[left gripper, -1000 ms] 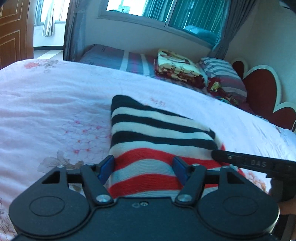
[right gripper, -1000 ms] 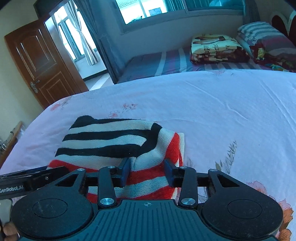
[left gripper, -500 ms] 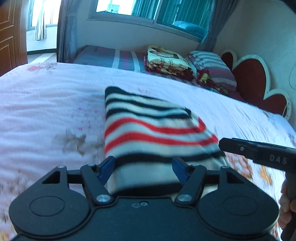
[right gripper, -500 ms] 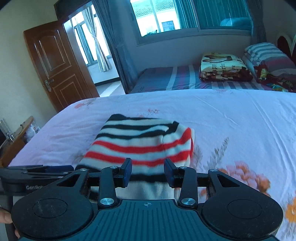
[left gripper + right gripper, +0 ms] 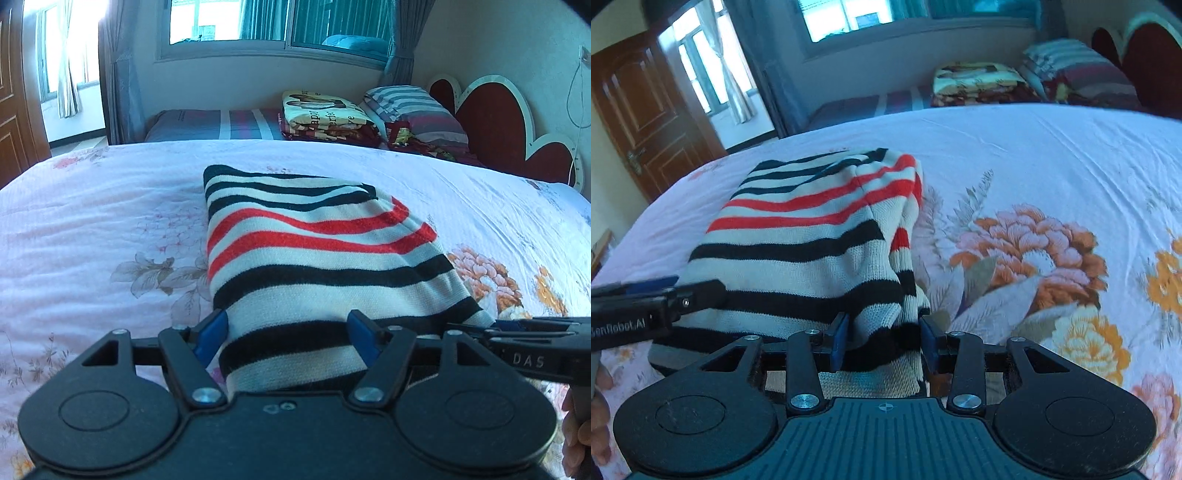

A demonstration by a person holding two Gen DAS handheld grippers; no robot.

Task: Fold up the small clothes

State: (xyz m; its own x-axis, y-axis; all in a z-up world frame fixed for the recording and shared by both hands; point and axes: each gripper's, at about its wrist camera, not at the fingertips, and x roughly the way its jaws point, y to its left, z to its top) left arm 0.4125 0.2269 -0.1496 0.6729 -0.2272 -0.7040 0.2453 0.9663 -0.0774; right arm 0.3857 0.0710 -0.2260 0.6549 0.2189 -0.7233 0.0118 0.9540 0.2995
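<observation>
We carry two matching black tools; our left gripper [image 5: 288,341] has blue pads on its fingers [image 5: 212,332], angular black link arms with triangular cut-outs, silver screws at the pivots and two round discs on its body; our right gripper [image 5: 884,341] is built alike, with a ribbed plate and a small crosshair mark; white lettering runs along each tool's side.

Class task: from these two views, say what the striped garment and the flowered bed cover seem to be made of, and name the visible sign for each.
Striped garment: apparently knitted yarn, wool or acrylic, matte; fine ribbed loops show in the stripes. Flowered bed cover: probably thin woven cotton or a blend, matte, with printed blossoms and sharp creases.
</observation>
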